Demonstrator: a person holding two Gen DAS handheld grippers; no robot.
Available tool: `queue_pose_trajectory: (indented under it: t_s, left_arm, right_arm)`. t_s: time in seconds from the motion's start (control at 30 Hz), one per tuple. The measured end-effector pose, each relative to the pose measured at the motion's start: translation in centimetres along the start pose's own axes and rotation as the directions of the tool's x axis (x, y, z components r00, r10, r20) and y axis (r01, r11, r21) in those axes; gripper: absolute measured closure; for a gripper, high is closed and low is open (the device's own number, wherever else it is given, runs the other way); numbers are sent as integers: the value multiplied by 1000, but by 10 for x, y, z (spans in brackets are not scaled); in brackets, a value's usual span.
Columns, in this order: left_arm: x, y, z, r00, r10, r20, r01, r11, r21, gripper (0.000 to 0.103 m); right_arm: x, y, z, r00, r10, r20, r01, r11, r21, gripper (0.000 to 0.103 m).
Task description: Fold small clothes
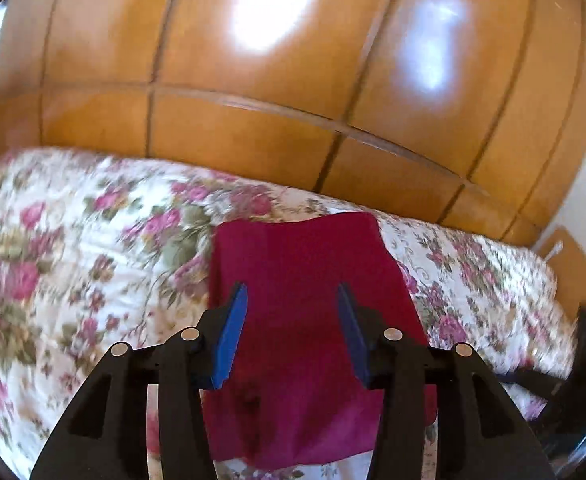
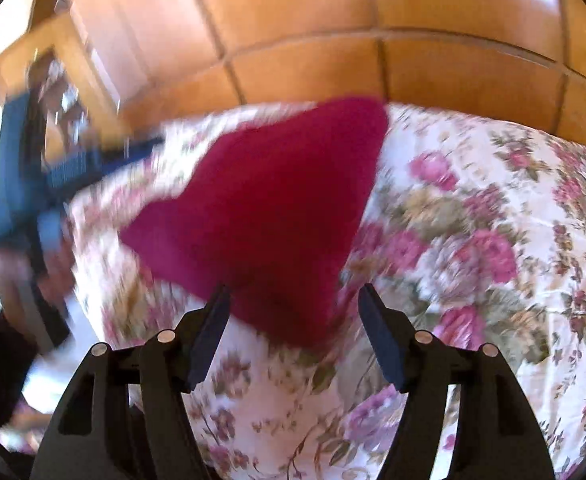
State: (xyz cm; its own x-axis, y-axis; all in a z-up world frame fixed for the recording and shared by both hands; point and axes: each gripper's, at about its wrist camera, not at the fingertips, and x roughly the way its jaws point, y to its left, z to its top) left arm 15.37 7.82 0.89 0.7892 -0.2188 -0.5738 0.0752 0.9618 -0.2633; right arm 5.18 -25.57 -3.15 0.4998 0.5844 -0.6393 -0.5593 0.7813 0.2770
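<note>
Wood: the glossy orange-brown wardrobe (image 1: 253,80) fills the background behind your bed, its panels catching bright glare.
Bedspread: the floral cover (image 1: 73,248) with pink roses on white spreads under everything you see.
Garment: your crimson cloth (image 1: 305,320) lies flat on the bedspread, near its far edge by the wardrobe; from the right wrist it reads as a blurred triangle.
Left gripper (image 1: 292,336): you have it spread wide above the cloth, gripping nothing.
Right gripper (image 2: 295,334): also wide apart, empty, poised at the cloth's near corner.
</note>
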Motion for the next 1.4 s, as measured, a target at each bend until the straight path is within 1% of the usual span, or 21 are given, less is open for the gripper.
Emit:
queue_pose_trajectory:
  t_s: [0.1, 0.13, 0.17, 0.23, 0.3, 0.33, 0.4, 0.43, 0.47, 0.5, 0.53, 0.6, 0.67, 0.7, 0.77, 0.87, 1.03, 1.27, 1.3, 1.33, 1.4]
  left_arm:
    - [17, -4, -3, 999, 12, -32, -11, 1000, 25, 58]
    - [23, -3, -9, 998, 33, -46, -32, 999, 35, 58]
    - [29, 0, -15, 996, 53, -68, -50, 998, 40, 61]
    - [42, 12, -30, 990, 70, -122, -67, 997, 26, 62]
    - [53, 22, -42, 982, 98, -163, -96, 995, 21, 62]
    - [58, 30, -49, 980, 85, -181, -86, 996, 2, 62]
    - [58, 41, -56, 984, 62, -168, -70, 997, -41, 62]
    - [58, 43, -56, 984, 63, -168, -73, 996, -52, 62]
    - [58, 45, -56, 984, 63, -169, -75, 995, -62, 62]
    - [58, 45, -55, 983, 65, -174, -78, 995, -68, 62]
    - [56, 45, -53, 982, 69, -176, -83, 994, -71, 62]
    - [52, 43, -49, 982, 84, -171, -96, 993, -66, 61]
    - [47, 41, -46, 982, 96, -162, -107, 992, -61, 56]
    - [45, 40, -45, 983, 100, -154, -110, 992, -61, 55]
    - [40, 38, -42, 985, 101, -141, -110, 992, -55, 55]
    - [37, 37, -39, 986, 114, -126, -119, 992, -35, 55]
    - [36, 38, -35, 987, 112, -118, -116, 993, -34, 55]
    - [39, 36, -34, 985, 116, -130, -119, 993, -17, 55]
    - [40, 36, -34, 984, 116, -133, -119, 993, -15, 48]
    - [41, 36, -34, 984, 116, -135, -119, 993, -15, 45]
    - [43, 36, -35, 984, 107, -143, -111, 994, -17, 44]
  right_arm:
    - [-2, -5, 25, 999, -3, 52, 0, 998, 60, 36]
    - [4, -3, 38, 998, -12, 68, 7, 997, 72, 37]
    - [10, -3, 48, 997, -13, 77, 7, 997, 78, 37]
    - [27, 2, 65, 997, 6, 77, -13, 996, 91, 37]
    - [49, 5, 82, 998, 18, 64, -24, 995, 94, 37]
    - [63, 9, 89, 999, 13, 50, -17, 996, 88, 37]
    - [101, 12, 95, 1000, -3, -18, 4, 996, 89, 35]
    - [118, 12, 93, 998, -28, -50, 32, 996, 87, 35]
    - [134, 12, 89, 995, -53, -83, 60, 995, 82, 29]
    - [146, 16, 84, 993, -89, -78, 93, 994, 49, 25]
    - [145, 24, 80, 993, -105, -60, 106, 994, 10, 20]
    - [146, 34, 76, 987, -152, -50, 150, 987, -51, 19]
    - [141, 37, 72, 987, -159, -37, 157, 985, -68, 18]
    - [139, 35, 72, 988, -152, -33, 150, 987, -58, 18]
    - [131, 29, 72, 991, -127, -29, 126, 991, -36, 14]
    - [115, 22, 75, 997, -77, -17, 77, 997, 8, 10]
    - [88, -2, 75, 1000, -13, 25, 9, 992, 125, 10]
    - [93, -33, 61, 999, 49, -6, -46, 970, 237, 10]
    - [96, -37, 60, 997, 71, -9, -67, 965, 254, 10]
    - [97, -38, 59, 996, 85, -9, -80, 961, 263, 10]
    - [100, -41, 57, 994, 112, -10, -104, 954, 280, 10]
